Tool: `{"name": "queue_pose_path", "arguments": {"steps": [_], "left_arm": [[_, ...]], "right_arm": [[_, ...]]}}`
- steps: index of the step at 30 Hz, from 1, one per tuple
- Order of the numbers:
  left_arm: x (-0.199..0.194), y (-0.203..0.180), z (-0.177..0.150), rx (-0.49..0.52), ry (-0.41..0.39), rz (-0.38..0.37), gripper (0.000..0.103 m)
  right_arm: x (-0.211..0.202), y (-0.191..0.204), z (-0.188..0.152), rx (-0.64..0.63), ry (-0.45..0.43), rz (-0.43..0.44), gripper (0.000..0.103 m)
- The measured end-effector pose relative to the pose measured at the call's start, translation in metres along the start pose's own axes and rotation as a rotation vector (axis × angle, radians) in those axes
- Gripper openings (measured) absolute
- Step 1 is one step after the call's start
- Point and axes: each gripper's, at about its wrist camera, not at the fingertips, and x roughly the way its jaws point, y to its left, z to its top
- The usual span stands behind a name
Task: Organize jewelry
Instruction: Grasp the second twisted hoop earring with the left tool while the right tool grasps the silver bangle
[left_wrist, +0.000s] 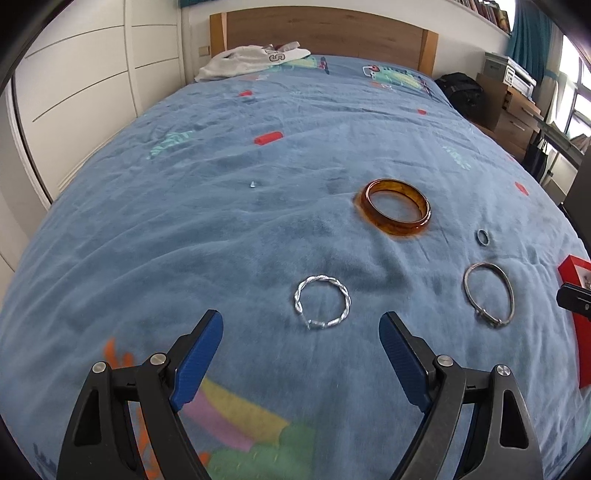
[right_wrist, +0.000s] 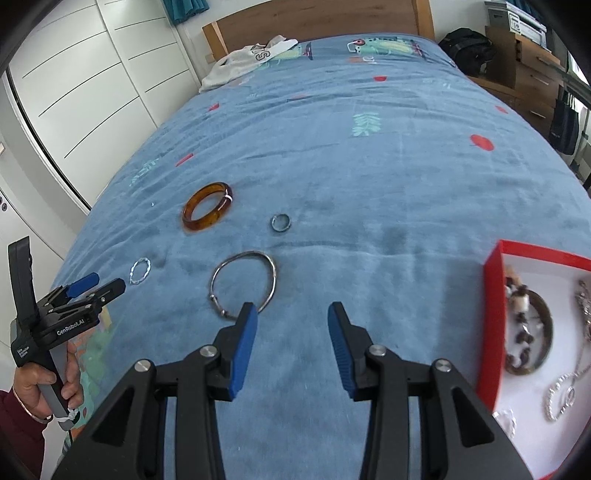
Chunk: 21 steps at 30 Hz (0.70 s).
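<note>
- Your left gripper is hanging with fingers wide apart, just before the twisted silver bracelet.
- Your right gripper is holding nothing, fingers partly apart, beside the plain bangle.

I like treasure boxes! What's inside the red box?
The red box holds a dark beaded bracelet and silvery chains on white lining. Its right part is cut off, so more may be hidden.
</note>
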Motion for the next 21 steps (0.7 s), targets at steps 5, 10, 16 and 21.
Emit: {"name": "queue_pose_path", "arguments": {"steps": [5, 10, 16, 21], "left_arm": [[0.020, -0.003, 0.000, 0.019, 0.028, 0.020, 0.083], [0.034, -0.002, 0.000, 0.010, 0.039, 0.017, 0.074], [0.039, -0.003, 0.002, 0.013, 0.025, 0.001, 0.063], [0.041, -0.004, 0.004, 0.015, 0.016, -0.016, 0.049]], "right_arm": [[0.023, 0.000, 0.004, 0.005, 0.022, 0.019, 0.039], [0.043, 0.003, 0.008, 0.004, 0.044, 0.035, 0.039], [0.059, 0.007, 0.011, -0.010, 0.057, 0.049, 0.038], [0.069, 0.020, 0.010, -0.058, 0.067, 0.051, 0.032]]}}
